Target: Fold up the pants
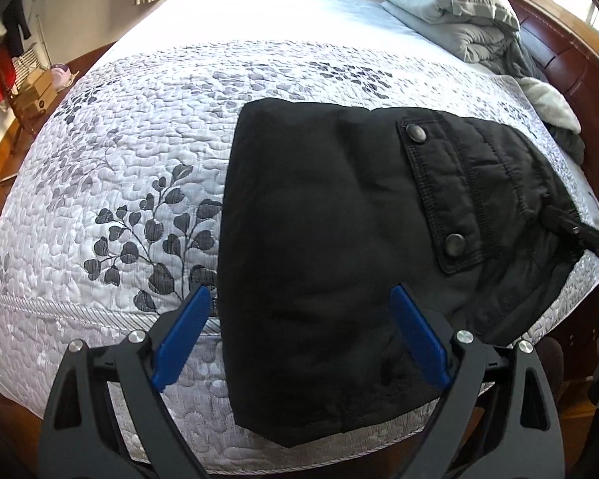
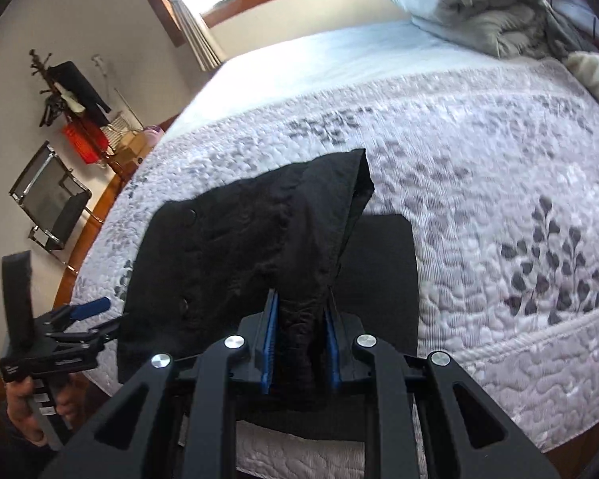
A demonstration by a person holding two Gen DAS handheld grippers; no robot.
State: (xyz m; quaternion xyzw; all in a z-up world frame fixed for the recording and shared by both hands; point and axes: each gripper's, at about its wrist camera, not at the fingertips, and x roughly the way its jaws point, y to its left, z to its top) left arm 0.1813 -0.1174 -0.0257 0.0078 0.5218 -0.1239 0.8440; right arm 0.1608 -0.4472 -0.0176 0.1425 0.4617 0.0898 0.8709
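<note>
Black pants [image 1: 319, 219] lie folded on the quilted bedspread [image 1: 139, 151], the pocket flap with two snap buttons [image 1: 439, 183] facing up. My left gripper [image 1: 299, 291] is open and hovers over the near edge of the pants, its blue pads [image 1: 191, 331] apart with nothing pinched. My right gripper [image 2: 299, 311] is shut on a bunched edge of the pants [image 2: 227, 247], lifting a peak of fabric [image 2: 339, 183] off the layer beneath. The right gripper [image 1: 575, 231] also shows at the pants' right edge in the left wrist view. A hand [image 2: 28, 411] holds the left gripper [image 2: 88, 315].
A folded grey duvet [image 1: 451, 4] and a pale garment [image 1: 551, 103] lie at the head of the bed by the wooden headboard [image 1: 571, 60]. Beside the bed stand a chair [image 2: 48, 207], a coat rack [image 2: 72, 95] and boxes [image 1: 36, 92]. The bed's near edge [image 1: 219, 455] lies just below the pants.
</note>
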